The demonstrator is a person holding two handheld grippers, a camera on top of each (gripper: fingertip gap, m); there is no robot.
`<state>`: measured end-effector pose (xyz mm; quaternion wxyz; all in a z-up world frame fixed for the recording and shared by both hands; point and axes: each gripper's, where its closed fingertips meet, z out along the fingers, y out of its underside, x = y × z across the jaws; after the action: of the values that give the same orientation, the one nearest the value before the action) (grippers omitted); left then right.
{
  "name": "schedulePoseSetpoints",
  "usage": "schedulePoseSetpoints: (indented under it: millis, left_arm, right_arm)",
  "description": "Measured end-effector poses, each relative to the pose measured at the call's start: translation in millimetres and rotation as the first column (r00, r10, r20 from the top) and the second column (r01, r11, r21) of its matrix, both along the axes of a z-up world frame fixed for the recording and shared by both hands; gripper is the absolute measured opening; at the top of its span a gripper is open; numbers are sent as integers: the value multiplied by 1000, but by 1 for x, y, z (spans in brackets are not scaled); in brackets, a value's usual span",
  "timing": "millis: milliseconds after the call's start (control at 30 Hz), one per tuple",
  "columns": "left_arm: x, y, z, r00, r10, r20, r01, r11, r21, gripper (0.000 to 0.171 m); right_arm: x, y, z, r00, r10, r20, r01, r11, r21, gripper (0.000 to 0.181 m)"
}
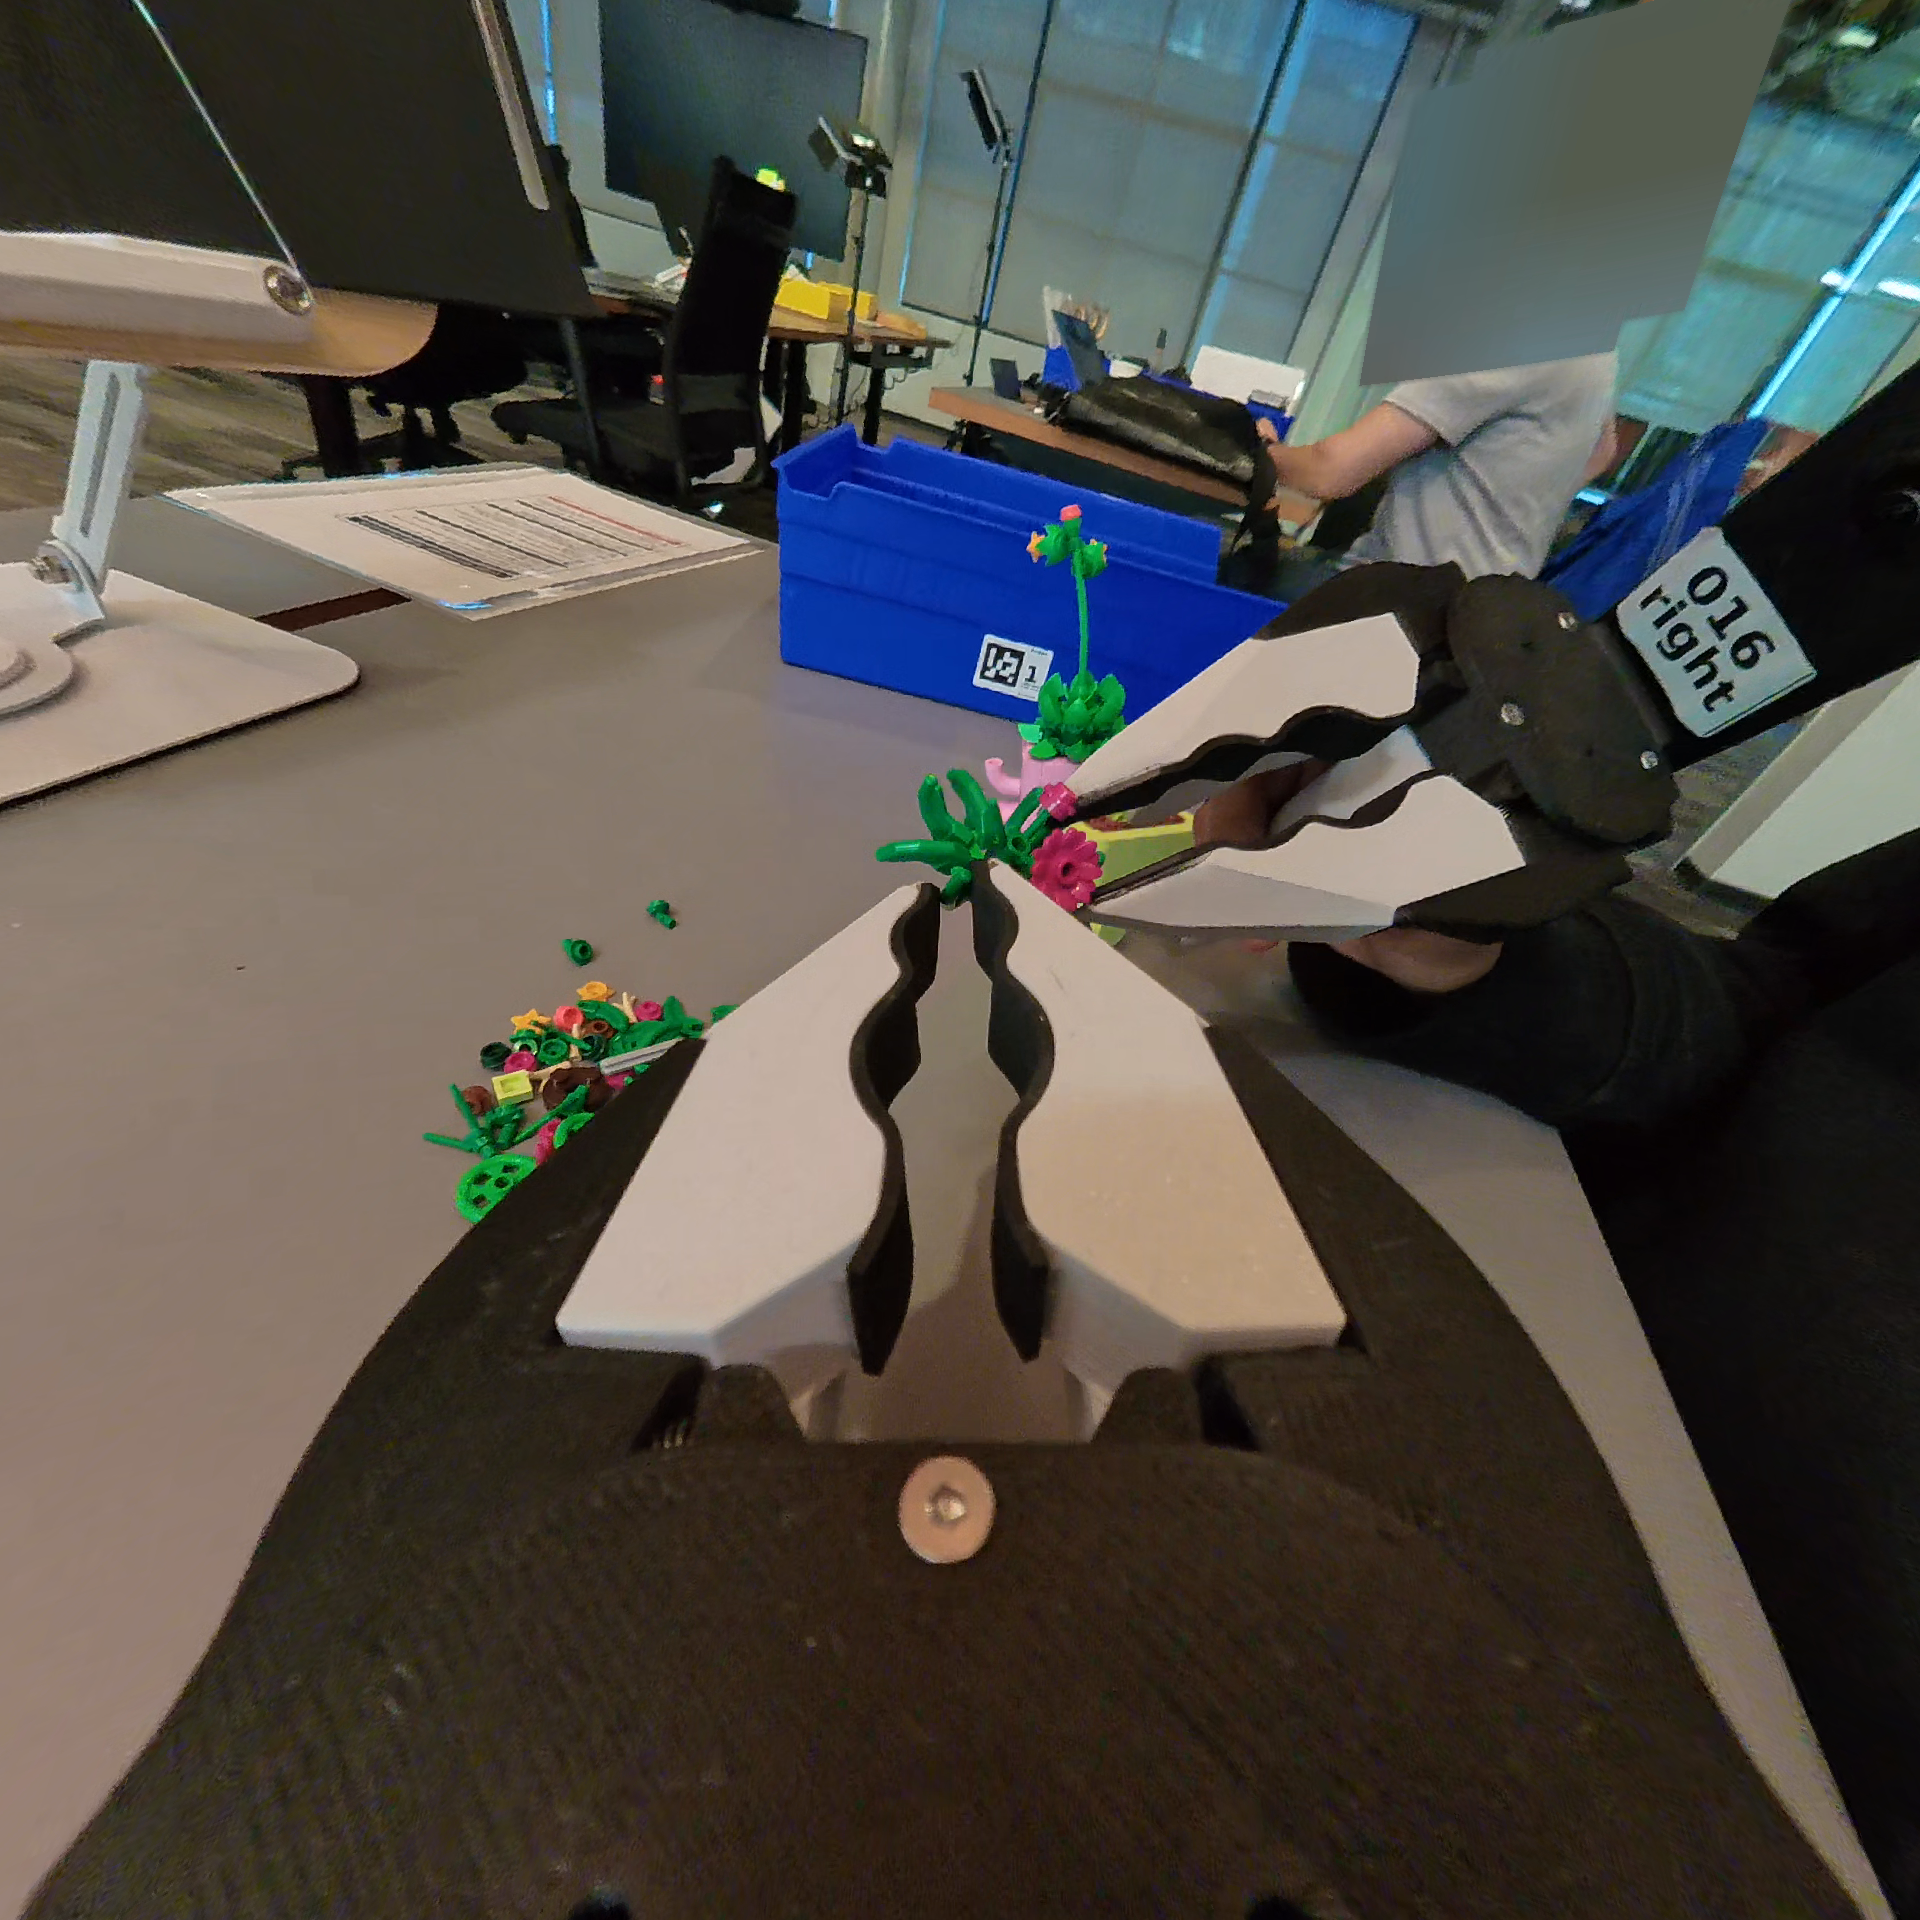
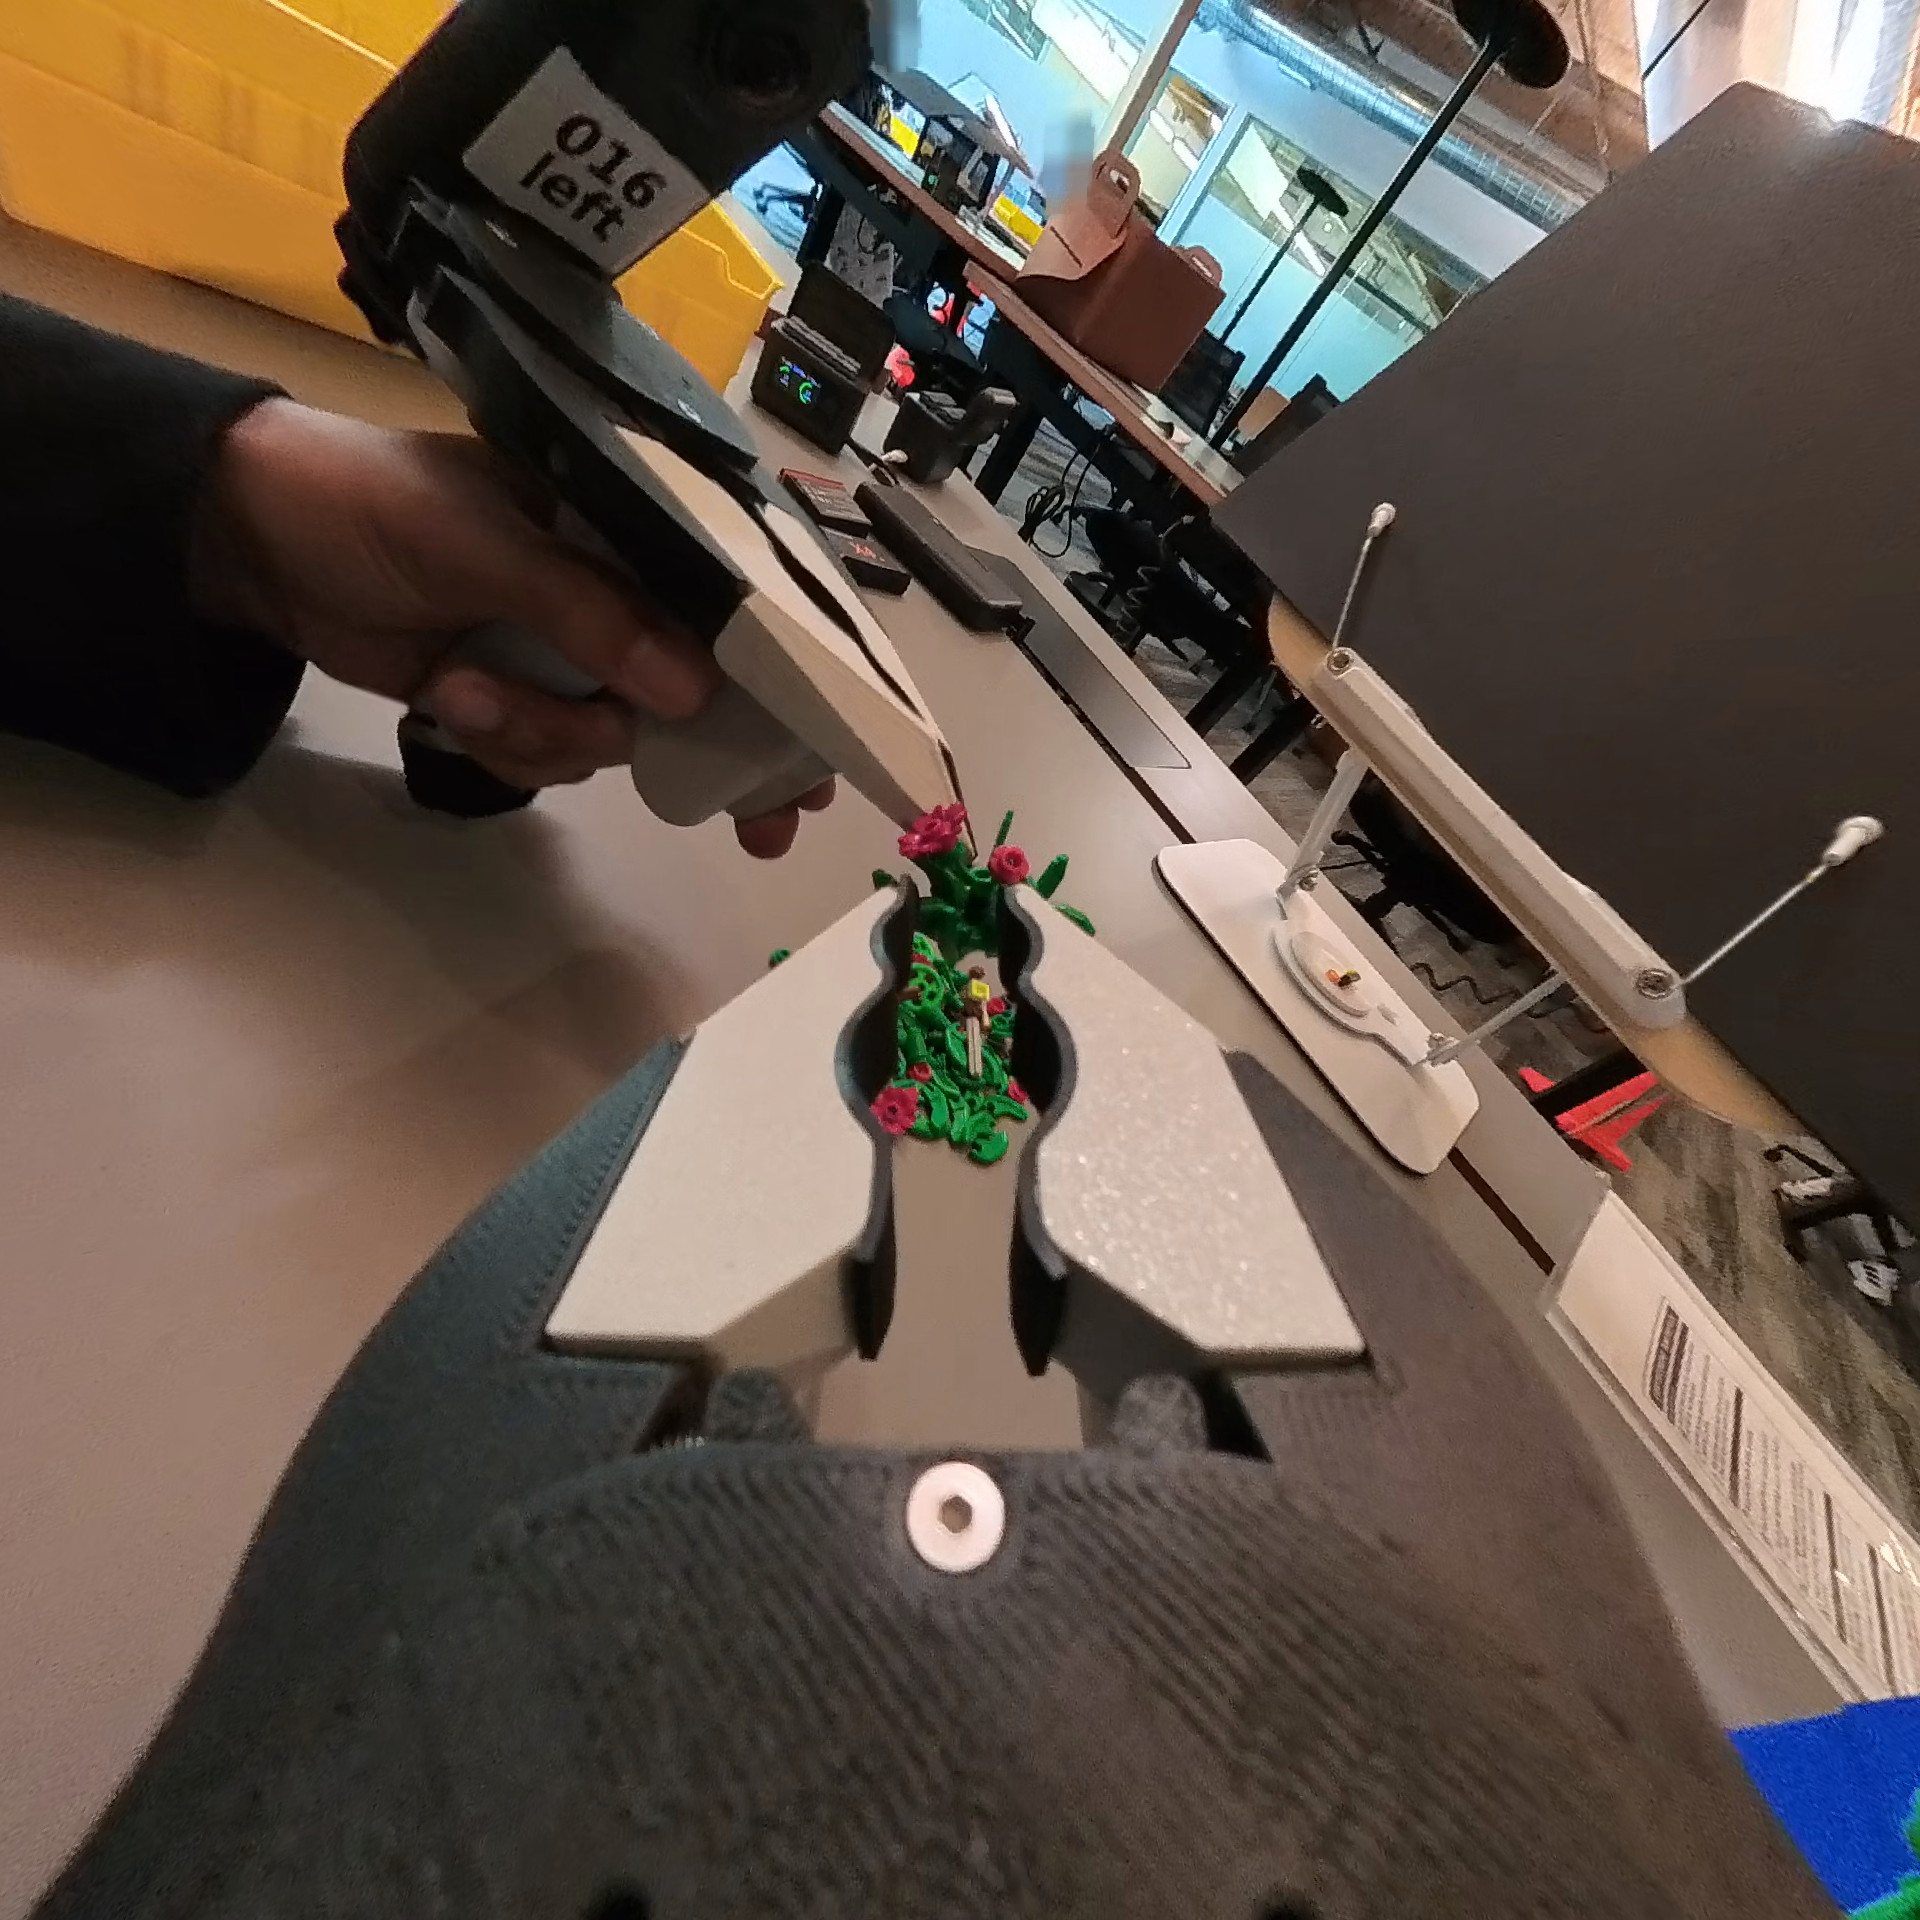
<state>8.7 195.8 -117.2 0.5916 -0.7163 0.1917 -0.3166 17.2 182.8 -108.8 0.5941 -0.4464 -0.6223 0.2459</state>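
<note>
Fingers of left gripper (image 1: pixel 956 891) drawn nearly together at the tips, pinched on the stem of a green sprig (image 1: pixel 961 831) of toy plant pieces, held just above the grey surface (image 1: pixel 520 779). Leafy arms of the sprig fanned out to the left of the tips.

Right gripper (image 1: pixel 1078 854) reaching in from the right, fingers a little apart, one tip above and one tip below a magenta flower (image 1: pixel 1065 868) at the sprig's right end. Flower filling the gap between the tips; impossible to tell whether squeezed or merely bracketed. From the right wrist view, sprig sitting between that gripper's own tips, with the left gripper slanting down from the upper left in a hand (image 2: pixel 447 613).

Pile of loose pieces (image 1: pixel 551 1060), green, pink, yellow and brown, lying on the surface to the left of the left gripper, well apart from the sprig. Tall flower stem (image 1: pixel 1083 613) standing upright in a pink pot (image 1: pixel 1034 774) just behind the two grippers. Blue bin (image 1: pixel 935 582) behind that, on the surface.

Monitor stand (image 1: pixel 156 665) at far left, printed sheet (image 1: pixel 499 530) beside it. Yellow bins (image 2: pixel 156 135) behind the left gripper in the right wrist view.
</note>
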Motion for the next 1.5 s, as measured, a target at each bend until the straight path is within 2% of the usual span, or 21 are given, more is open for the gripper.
schedulePoseSetpoints:
  millis: [233, 433, 667, 767, 1000, 1067, 1133, 1200, 1267, 1333, 1500]
  left_arm:
    - [-8, 7, -18, 993, 57, -100, -64, 995, -70, 2]
    - [-3, 5, -29, 985, 31, -170, -50, 993, -107, 2]
    - [1, 3, -42, 964, 12, -265, -49, 990, -130, 2]
    - [1, 4, -44, 957, 19, -291, -58, 990, -126, 2]
    - [7, 3, -41, 959, 29, -281, -66, 990, -124, 1]
    - [4, 5, -58, 915, 31, -403, -93, 987, -134, 1]
    - [10, 3, -64, 897, 7, -442, -76, 987, -140, 1]
    - [11, 3, -62, 906, 10, -424, -76, 987, -140, 1]
    - [9, 3, -62, 915, 5, -403, -77, 984, -163, 1]
    - [6, 1, -66, 917, -15, -399, -72, 977, -200, 1]
    - [12, -8, -77, 901, -99, -423, -18, 965, -263, 2]
  right_arm:
    - [-2, -1, -10, 998, -13, 60, 9, 998, 65, 13]
    - [-6, -1, -24, 990, -31, 137, 16, 993, 113, 20]
    - [-8, 2, -41, 971, -67, 230, 30, 986, 162, 13]
    - [-8, 1, -43, 971, -52, 235, 29, 995, 98, 12]
    - [-7, -8, -30, 988, 92, 126, -63, 974, -216, 12]
    - [-8, -23, -11, 984, 179, 10, -166, 935, -314, 12]
    - [-6, -22, -2, 984, 172, -37, -175, 925, -338, 12]
    - [-3, -12, -1, 989, 136, -52, -146, 925, -350, 12]
    - [2, -2, 7, 988, 108, -112, -146, 895, -422, 12]
    - [5, 9, 12, 982, 84, -171, -163, 831, -531, 12]
    - [5, 13, 9, 961, 107, -253, -268, 572, -775, 12]
